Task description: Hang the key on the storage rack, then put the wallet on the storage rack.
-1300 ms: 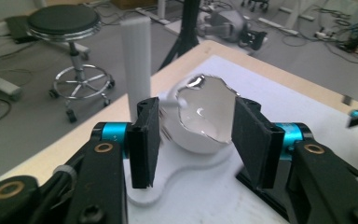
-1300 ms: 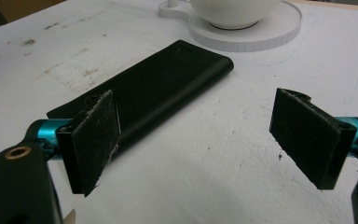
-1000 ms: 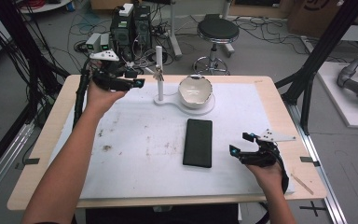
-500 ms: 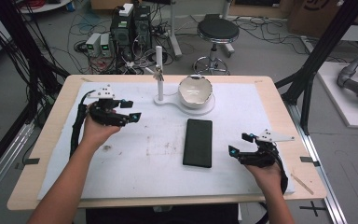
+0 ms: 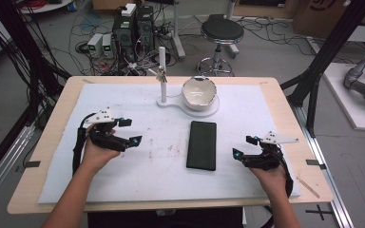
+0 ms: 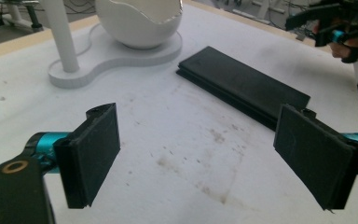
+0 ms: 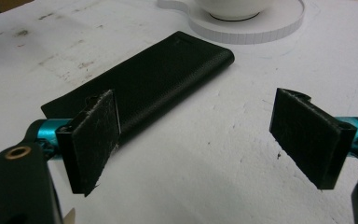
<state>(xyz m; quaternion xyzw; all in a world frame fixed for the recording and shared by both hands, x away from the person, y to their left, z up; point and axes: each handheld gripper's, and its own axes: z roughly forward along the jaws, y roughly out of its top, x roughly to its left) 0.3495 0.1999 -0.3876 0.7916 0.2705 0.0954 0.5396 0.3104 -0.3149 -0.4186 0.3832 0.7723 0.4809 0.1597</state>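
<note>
In the high view, we are holding the left hand-held gripper [image 5: 134,131] low over the table [image 5: 275,102], out on its left side, with its jaws spread and nothing between them; they have just been opening. We are keeping the right hand-held gripper [image 5: 244,146] near the front right, jaws also spread and empty. The black case [image 5: 202,145] is lying flat between the two, nearer the right one. Behind it, a white stand [image 5: 171,100] is carrying a post [image 5: 162,71] and an eggshell bowl [image 5: 198,93].

In the left gripper view, we are looking between wide pads [image 6: 93,154] at stained white matting, with the case [image 6: 242,86] lying well beyond them and the bowl [image 6: 140,21] farther off.

In the right gripper view, our pads [image 7: 95,137] are standing apart, and the case [image 7: 154,84] is lying just beyond the left pad, untouched.
</note>
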